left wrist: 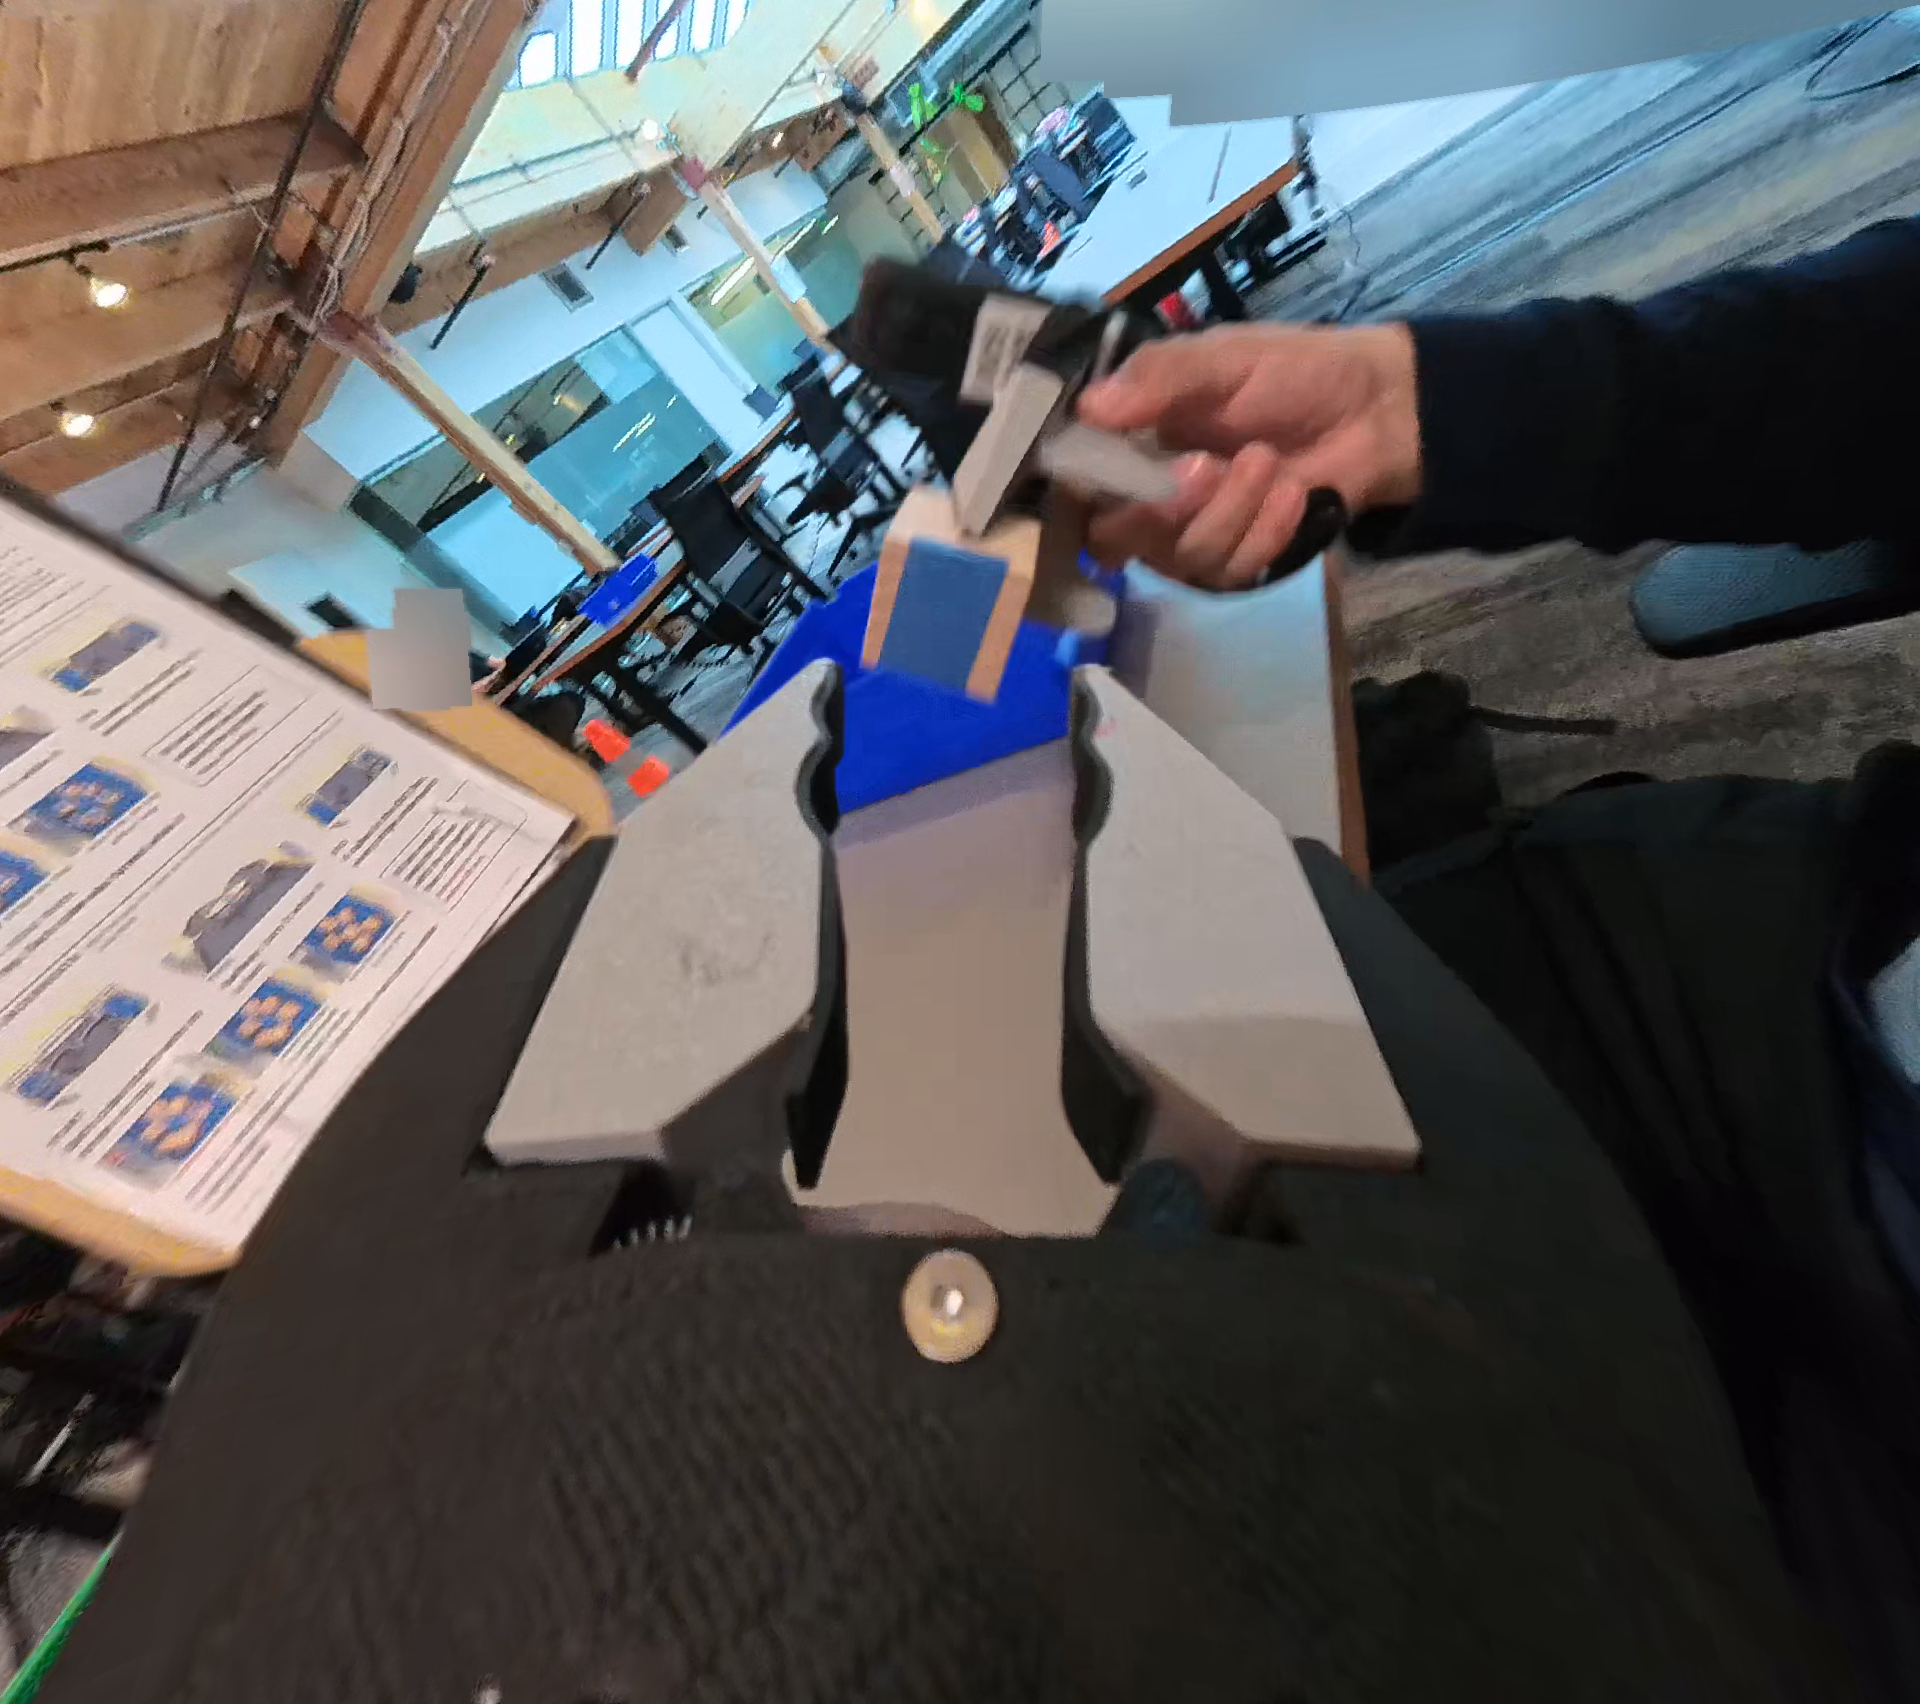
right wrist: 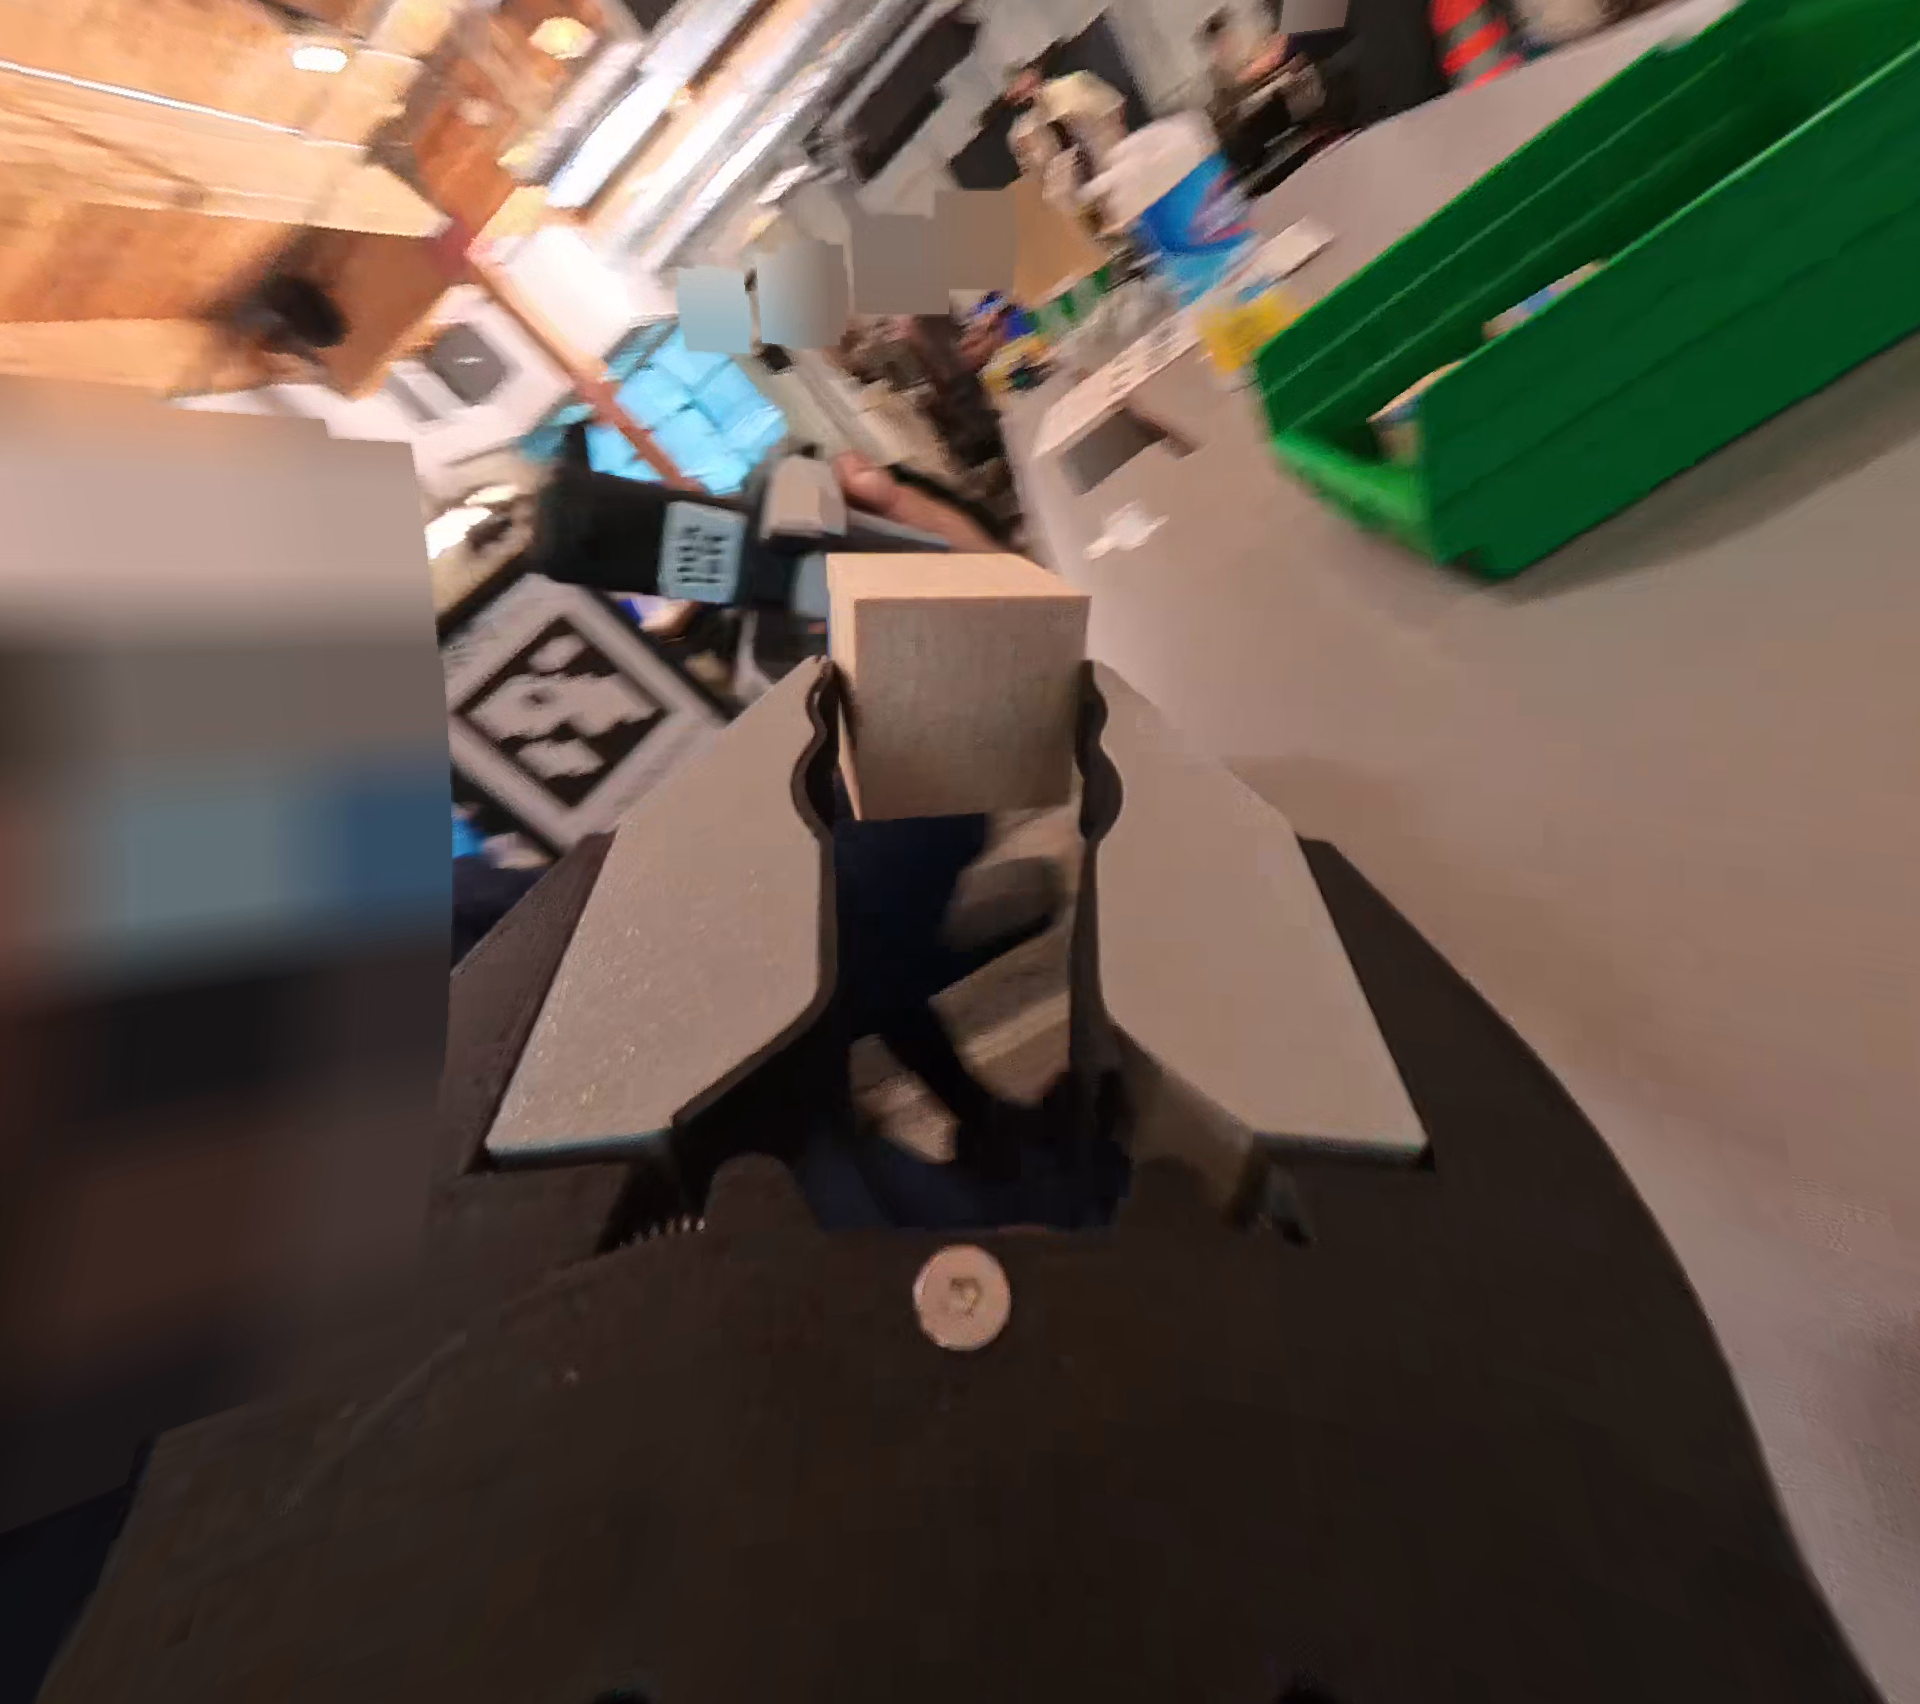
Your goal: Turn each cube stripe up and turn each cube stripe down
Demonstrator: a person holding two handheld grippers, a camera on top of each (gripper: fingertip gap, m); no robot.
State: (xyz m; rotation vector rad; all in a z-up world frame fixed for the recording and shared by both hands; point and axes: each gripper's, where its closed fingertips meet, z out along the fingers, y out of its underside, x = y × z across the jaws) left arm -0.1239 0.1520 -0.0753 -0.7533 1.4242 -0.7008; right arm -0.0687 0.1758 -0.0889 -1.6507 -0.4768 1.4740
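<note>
My right gripper (right wrist: 958, 724) is shut on a wooden cube (right wrist: 961, 698) and holds it in the air; only plain wood faces show in the right wrist view. In the left wrist view the same cube (left wrist: 948, 615) shows a blue stripe facing my left gripper, held from above by the right gripper (left wrist: 992, 501) in a person's hand. My left gripper (left wrist: 951, 724) is open and empty, just below and in front of the cube, above a blue bin (left wrist: 935, 735). The left gripper also shows far off in the right wrist view (right wrist: 800, 532), blurred.
A green bin (right wrist: 1621, 366) stands on the grey table (right wrist: 1558, 823) at the right, something pale inside. A printed instruction sheet (left wrist: 208, 875) lies at the left on a board. The table's right edge (left wrist: 1340, 719) borders carpet floor. A dark-sleeved arm (left wrist: 1662, 428) reaches in from the right.
</note>
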